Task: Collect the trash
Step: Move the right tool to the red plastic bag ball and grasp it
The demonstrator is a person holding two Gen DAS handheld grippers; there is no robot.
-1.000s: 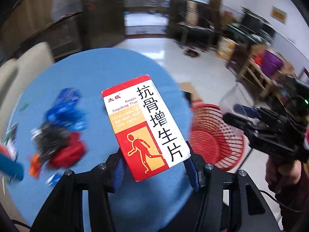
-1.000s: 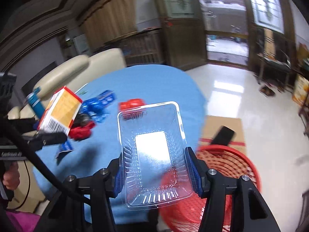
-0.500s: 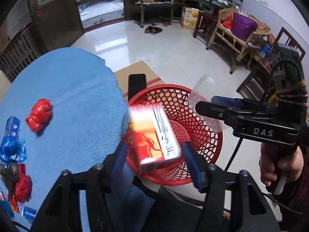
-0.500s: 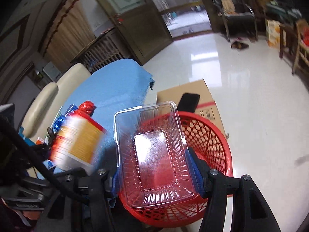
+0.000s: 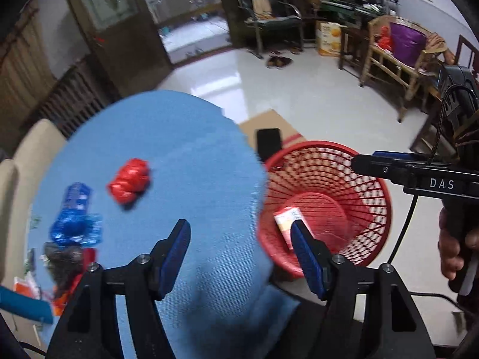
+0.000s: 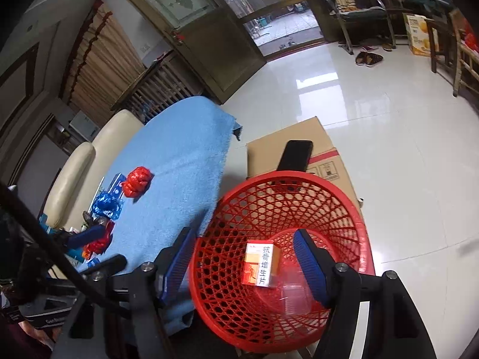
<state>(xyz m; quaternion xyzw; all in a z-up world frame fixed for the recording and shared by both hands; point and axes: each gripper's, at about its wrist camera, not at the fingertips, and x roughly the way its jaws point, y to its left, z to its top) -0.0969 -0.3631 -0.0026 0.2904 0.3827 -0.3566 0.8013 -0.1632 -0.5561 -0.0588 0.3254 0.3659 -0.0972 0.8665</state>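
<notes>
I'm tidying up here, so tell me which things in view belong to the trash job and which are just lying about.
Belongs to the job:
red basket
medicine box and clear plastic tray inside it
red wrapper, blue wrappers on the blue tablecloth

Just lying about:
phone on cardboard box
slippers
wooden chairs

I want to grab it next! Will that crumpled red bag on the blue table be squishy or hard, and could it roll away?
The crumpled red bag looks like thin, shiny plastic bunched into a ball, so it is probably squishy and very light. Its lumpy shape would likely scoot across the blue tablecloth rather than roll. Shiny plastic may slip, so pinch a fold.
</notes>
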